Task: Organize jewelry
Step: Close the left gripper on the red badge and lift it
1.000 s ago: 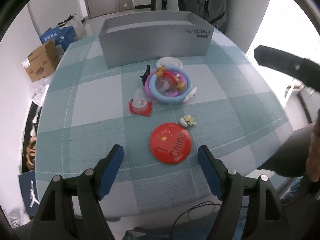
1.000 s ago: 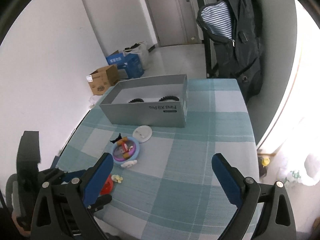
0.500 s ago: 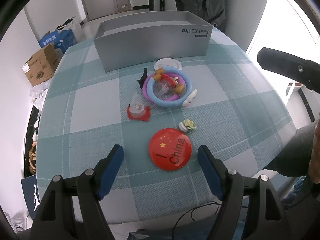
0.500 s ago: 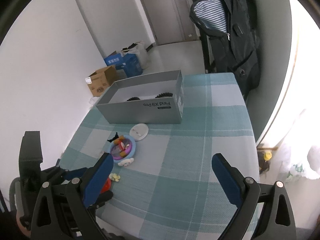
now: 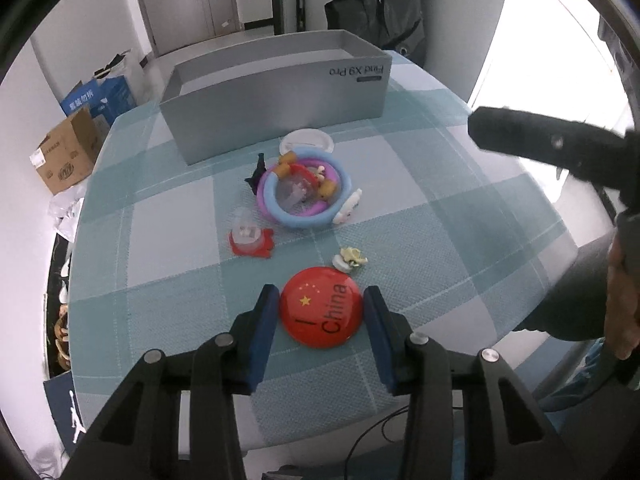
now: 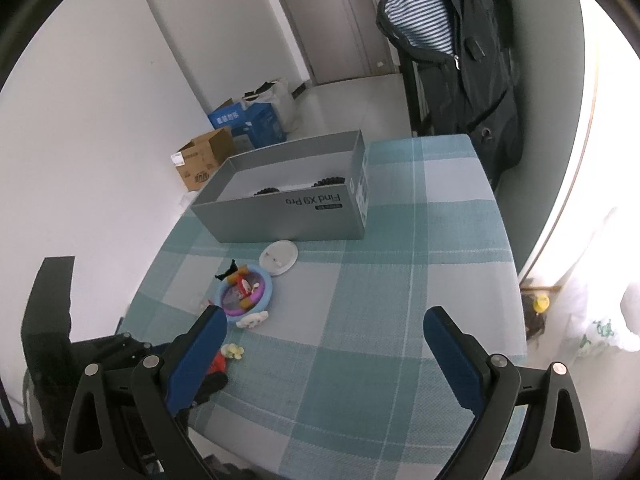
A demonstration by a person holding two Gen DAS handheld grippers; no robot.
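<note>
While the left gripper point(image 5: 321, 312) is reaching low over the woven teal-and-white checked tablecloth point(image 5: 440, 216), its two blue-padded fingers point(image 5: 262, 332) are bracketing a glossy round red badge point(image 5: 321, 313) printed with yellow stars and black lettering. The pads are sitting right at the badge's left and right edges, and I cannot tell whether they are pressing it or just touching. The badge is lying flat near the table's front edge. Just beyond it a small pale flower charm point(image 5: 351, 258) is resting, then a clear dome on a red base point(image 5: 250, 238) and stacked soft blue and purple rings point(image 5: 306, 194) holding small beads. A matte grey cardboard box point(image 5: 276, 92) is standing behind. The right gripper point(image 6: 324, 354) is hovering with its fingers spread wide and holding nothing.
</note>
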